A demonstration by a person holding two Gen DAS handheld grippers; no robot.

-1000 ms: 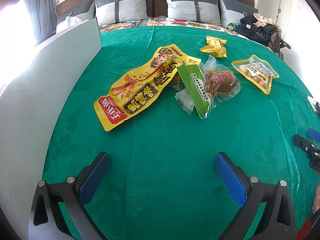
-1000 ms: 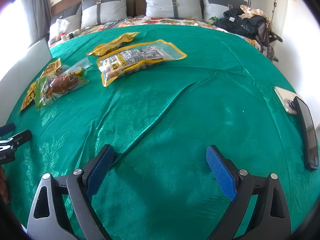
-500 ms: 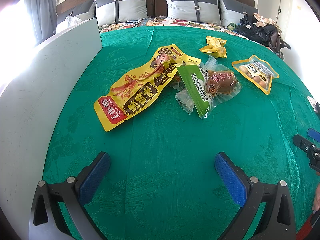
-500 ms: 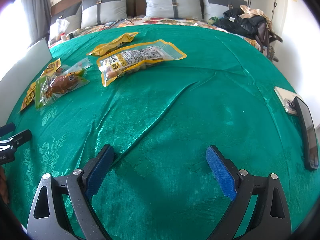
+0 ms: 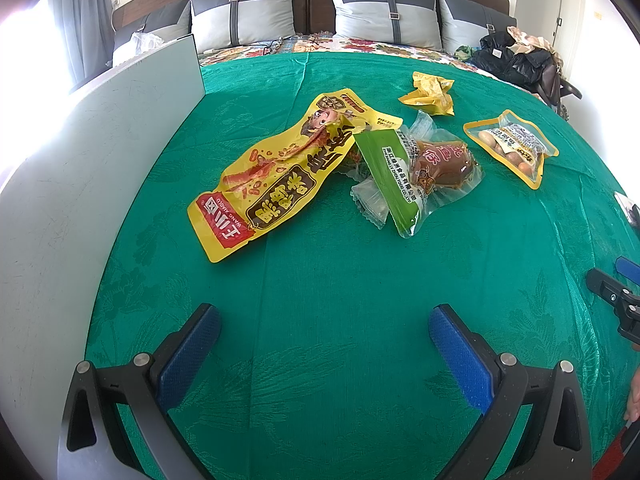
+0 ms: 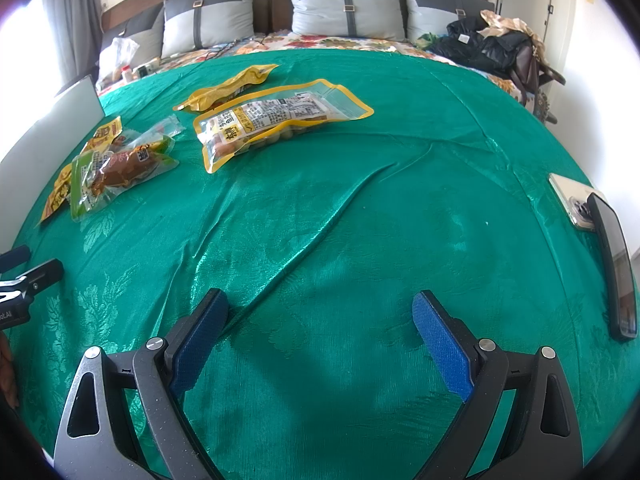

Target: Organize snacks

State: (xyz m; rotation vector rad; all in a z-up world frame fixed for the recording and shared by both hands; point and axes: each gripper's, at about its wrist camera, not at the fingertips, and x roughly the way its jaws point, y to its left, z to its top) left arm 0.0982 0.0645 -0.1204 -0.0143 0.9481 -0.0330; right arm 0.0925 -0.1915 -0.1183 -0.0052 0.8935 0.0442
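Note:
Several snack packs lie on a green cloth (image 5: 328,280). A long yellow pack (image 5: 276,172) lies left of a green and clear pack with brown meat (image 5: 416,168). A crumpled yellow wrapper (image 5: 430,92) and a yellow-edged clear pack of small round snacks (image 5: 512,146) lie farther right. In the right wrist view the yellow-edged pack (image 6: 276,116) and the meat pack (image 6: 120,164) lie far ahead to the left. My left gripper (image 5: 324,340) is open and empty, well short of the packs. My right gripper (image 6: 320,328) is open and empty over bare cloth.
A white board (image 5: 80,168) stands along the cloth's left edge. Two phones (image 6: 600,240) lie at the right edge. Pillows (image 5: 384,12) and a pile of dark bags (image 6: 492,48) sit behind. Each gripper shows at the side of the other's view.

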